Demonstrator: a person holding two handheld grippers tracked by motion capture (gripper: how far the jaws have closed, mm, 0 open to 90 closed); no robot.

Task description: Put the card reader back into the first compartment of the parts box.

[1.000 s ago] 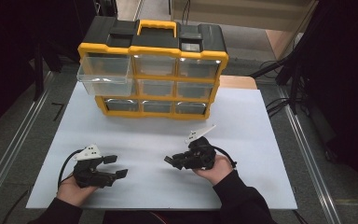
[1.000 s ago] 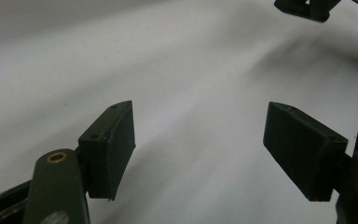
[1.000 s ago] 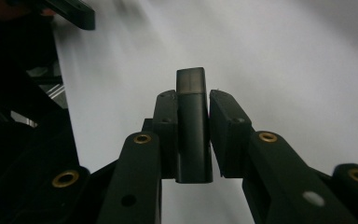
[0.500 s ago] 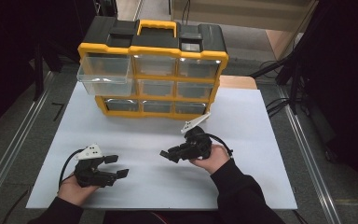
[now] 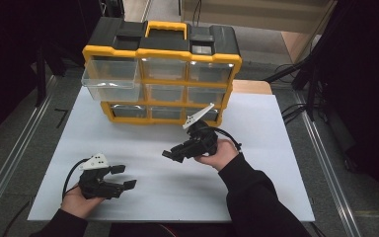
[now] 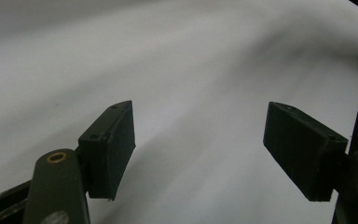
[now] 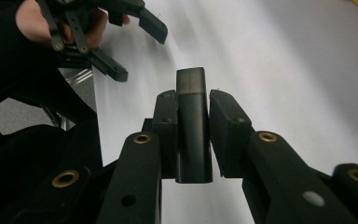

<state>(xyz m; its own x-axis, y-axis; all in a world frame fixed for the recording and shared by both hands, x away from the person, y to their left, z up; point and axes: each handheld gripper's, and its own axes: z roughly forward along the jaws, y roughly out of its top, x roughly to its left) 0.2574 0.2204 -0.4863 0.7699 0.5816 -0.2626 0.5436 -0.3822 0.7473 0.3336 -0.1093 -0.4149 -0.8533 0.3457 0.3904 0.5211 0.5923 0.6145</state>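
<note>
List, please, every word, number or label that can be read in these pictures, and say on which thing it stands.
None can be read. The yellow and black drawer organizer, the small black bar clamped in the right gripper, the left gripper and the white table show no legible text.

The right tongs (image 5: pixel 170 154) have moved forward, toward the drawer cabinet (image 5: pixel 163 74).

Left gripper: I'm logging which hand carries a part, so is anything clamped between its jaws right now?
No: in the left gripper view the left gripper has its jaws spread wide apart, with just the bare white table between them.
</note>
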